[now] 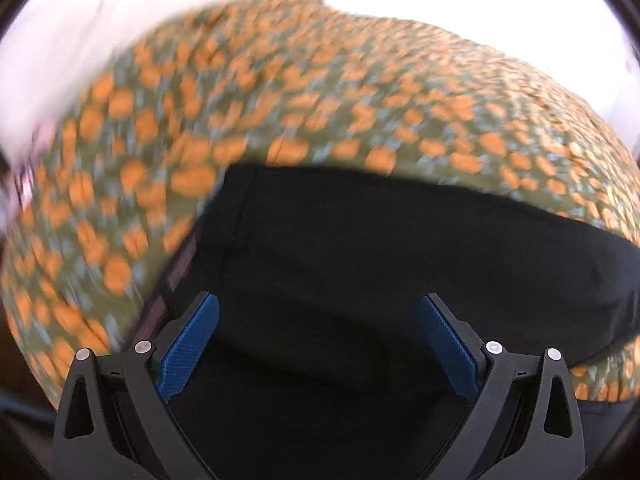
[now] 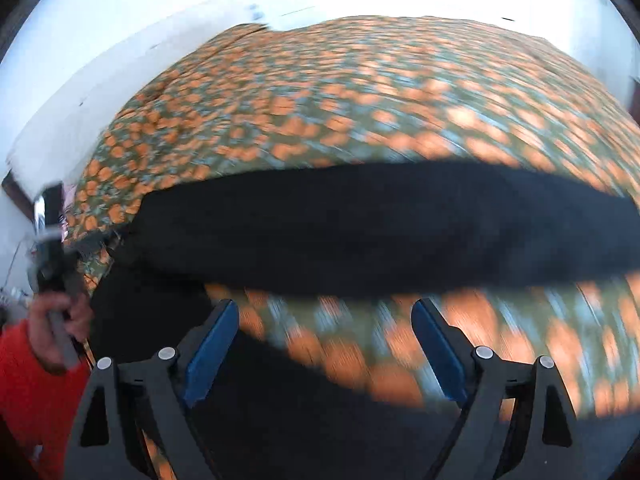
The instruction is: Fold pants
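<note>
Black pants (image 1: 380,264) lie on a bed cover with an orange and green pattern (image 1: 280,92). My left gripper (image 1: 318,312) is open, its blue pads wide apart just above the black cloth, holding nothing. In the right wrist view the pants (image 2: 360,220) stretch as a long dark band across the cover (image 2: 360,92), with another dark part at the lower left (image 2: 152,320). My right gripper (image 2: 324,316) is open and empty over a strip of patterned cover in front of that band. Both views are blurred by motion.
The person's hand (image 2: 52,328) in a red sleeve (image 2: 28,392) grips the other gripper's handle at the left edge of the right wrist view. White walls (image 2: 100,40) rise behind the bed. The bed's left edge (image 1: 160,300) shows dark wood.
</note>
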Action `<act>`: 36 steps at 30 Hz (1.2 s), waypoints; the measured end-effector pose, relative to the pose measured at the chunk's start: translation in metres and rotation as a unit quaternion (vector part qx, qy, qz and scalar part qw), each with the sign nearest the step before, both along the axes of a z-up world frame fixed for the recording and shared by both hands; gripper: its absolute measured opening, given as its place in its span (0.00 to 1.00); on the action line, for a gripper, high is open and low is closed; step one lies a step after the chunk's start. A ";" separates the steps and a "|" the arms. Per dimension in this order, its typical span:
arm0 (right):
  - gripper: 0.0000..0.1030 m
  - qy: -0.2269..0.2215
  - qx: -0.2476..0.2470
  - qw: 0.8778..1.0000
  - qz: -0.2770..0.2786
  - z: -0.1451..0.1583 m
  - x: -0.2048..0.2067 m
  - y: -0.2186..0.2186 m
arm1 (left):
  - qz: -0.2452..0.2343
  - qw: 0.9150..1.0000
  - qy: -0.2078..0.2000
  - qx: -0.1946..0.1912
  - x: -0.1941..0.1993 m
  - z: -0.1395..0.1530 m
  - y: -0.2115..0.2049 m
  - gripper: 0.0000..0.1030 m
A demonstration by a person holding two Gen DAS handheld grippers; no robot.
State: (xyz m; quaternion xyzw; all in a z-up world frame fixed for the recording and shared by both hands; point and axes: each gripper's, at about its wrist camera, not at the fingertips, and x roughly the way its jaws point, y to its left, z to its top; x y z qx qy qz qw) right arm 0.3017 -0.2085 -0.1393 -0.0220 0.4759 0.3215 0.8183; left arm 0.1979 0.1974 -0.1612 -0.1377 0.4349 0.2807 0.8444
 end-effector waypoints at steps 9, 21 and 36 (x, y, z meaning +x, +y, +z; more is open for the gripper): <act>0.84 0.035 -0.101 0.993 -0.048 -0.090 0.132 -0.108 | 0.011 0.997 -0.062 -0.049 -0.038 -0.053 0.011 1.00; 0.72 0.031 -0.132 0.960 -0.246 -0.059 0.224 -0.330 | 0.011 0.998 -0.060 -0.018 -0.035 -0.058 0.001 1.00; 0.03 -0.169 -0.100 0.969 -0.153 0.053 -0.002 -0.317 | 0.018 0.999 -0.036 -0.004 -0.030 -0.058 -0.001 1.00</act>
